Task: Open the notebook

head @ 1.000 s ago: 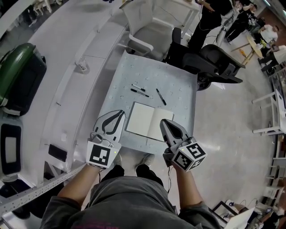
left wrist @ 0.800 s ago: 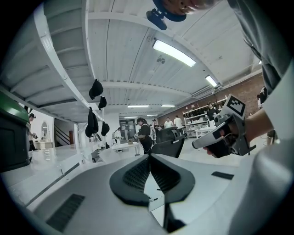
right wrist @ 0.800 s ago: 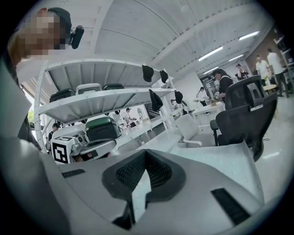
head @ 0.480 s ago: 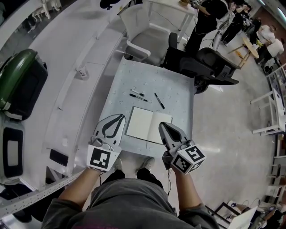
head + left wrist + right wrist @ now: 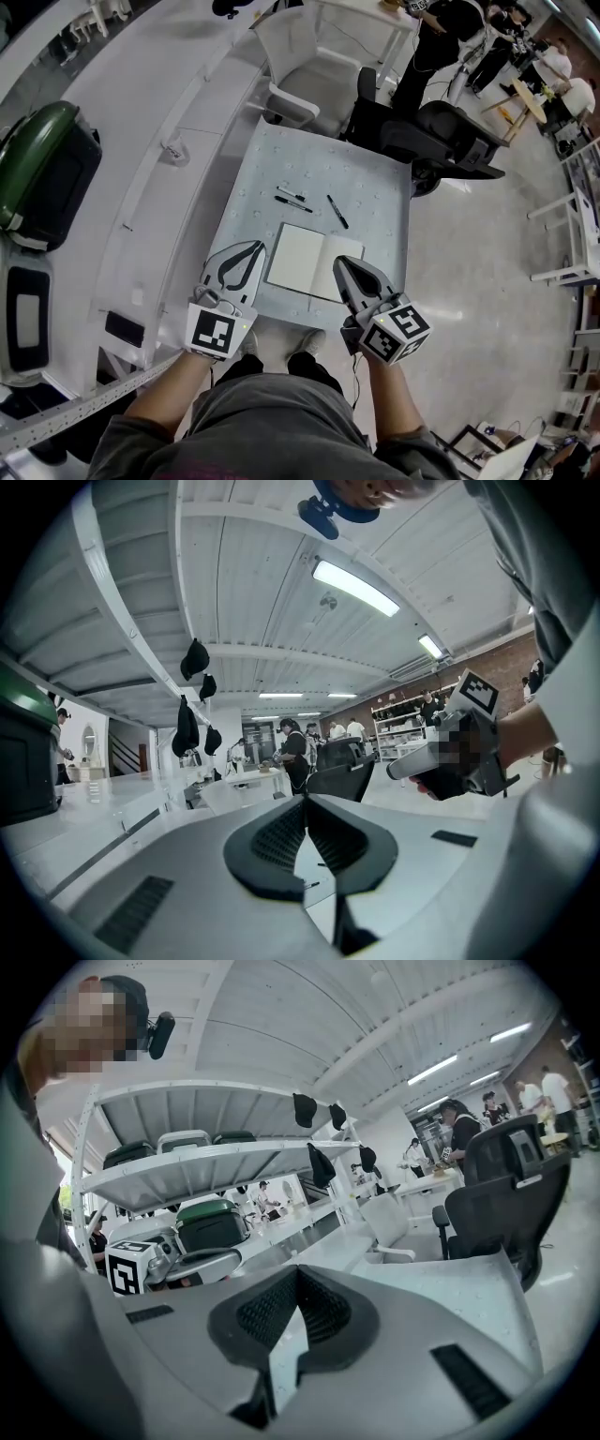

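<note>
On the grey table (image 5: 309,155): notebook (image 5: 312,262), lying open with blank pages up, near the front edge. Left gripper (image 5: 257,247): jaws closed tip to tip, nothing between them, just left of the notebook. Right gripper (image 5: 340,263): jaws likewise together, empty, over the right page; contact not discernible. Green case (image 5: 42,169) on the shelving: contents not visible.
</note>
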